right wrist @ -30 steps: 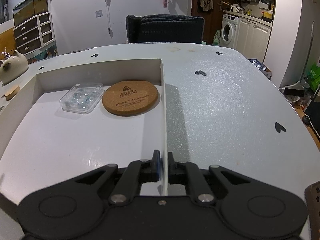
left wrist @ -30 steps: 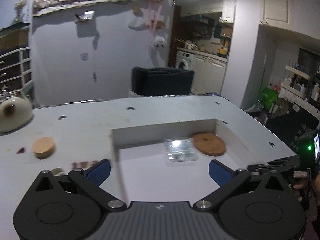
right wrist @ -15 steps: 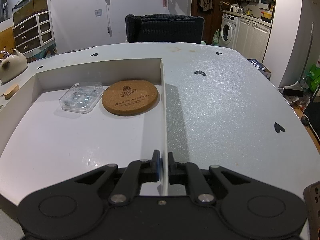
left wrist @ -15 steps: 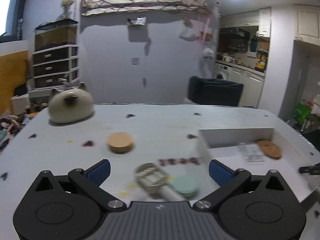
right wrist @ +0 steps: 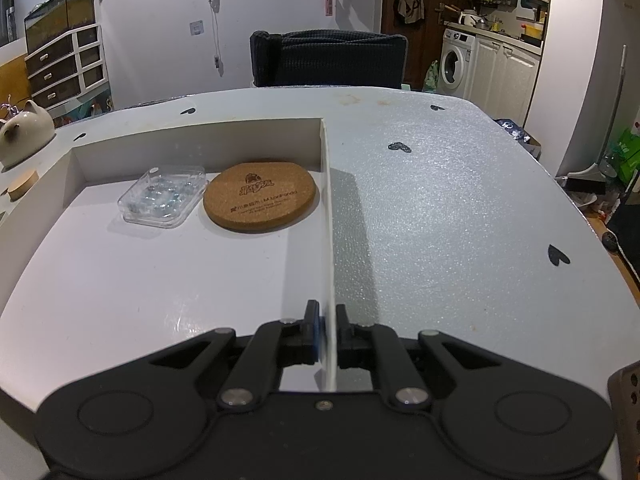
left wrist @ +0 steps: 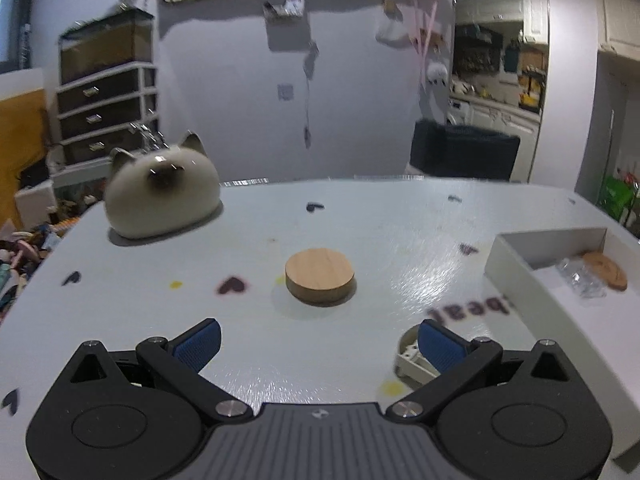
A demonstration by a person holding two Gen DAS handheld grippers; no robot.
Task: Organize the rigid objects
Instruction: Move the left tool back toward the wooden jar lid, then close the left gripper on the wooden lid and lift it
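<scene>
Left gripper [left wrist: 318, 340]: jaws spread wide, nothing between, above grey tabletop [left wrist: 360, 216].
Right gripper [right wrist: 328, 330]: clamped on thin side wall of shallow white cardboard tray [right wrist: 329, 208].
Round wooden disc [left wrist: 320, 277]: flat on tabletop, ahead of left gripper.
Round cork coaster [right wrist: 259, 196], clear plastic case [right wrist: 162, 195]: side by side in tray's far end.

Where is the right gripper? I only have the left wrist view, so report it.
Observer: The right gripper is shut on the white box, pinching its right-hand wall near the front end.
Operator: Describe the top of the coaster in that box.
Observer: The cork coaster carries a dark printed logo with lines of text under it.
</scene>
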